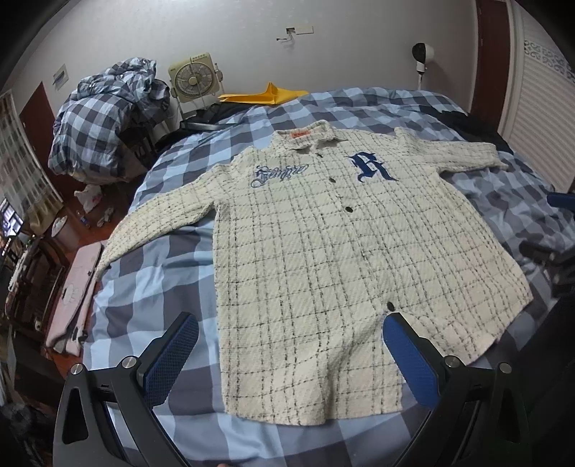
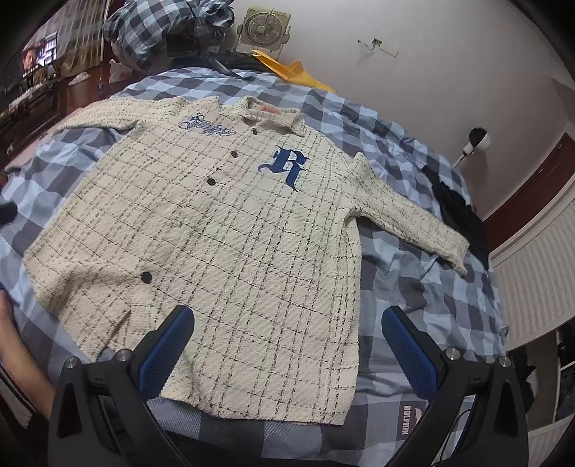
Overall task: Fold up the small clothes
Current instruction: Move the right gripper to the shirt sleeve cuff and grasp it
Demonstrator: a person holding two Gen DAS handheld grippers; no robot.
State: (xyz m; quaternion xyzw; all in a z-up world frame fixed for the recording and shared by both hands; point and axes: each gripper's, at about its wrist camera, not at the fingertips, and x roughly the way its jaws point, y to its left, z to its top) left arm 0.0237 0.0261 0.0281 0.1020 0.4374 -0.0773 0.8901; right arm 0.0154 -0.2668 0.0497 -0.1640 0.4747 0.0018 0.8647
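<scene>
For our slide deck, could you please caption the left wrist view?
Open left tongs hover over the hem of a cream plaid shirt spread flat on a checked bed.

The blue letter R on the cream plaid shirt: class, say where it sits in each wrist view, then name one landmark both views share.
Left wrist: blue letter R, upper centre-right.
Right wrist: blue letter R, upper centre.
Shared landmark: box fan against the wall.

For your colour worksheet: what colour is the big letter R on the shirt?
Blue R, clearest in the right wrist view.
</scene>
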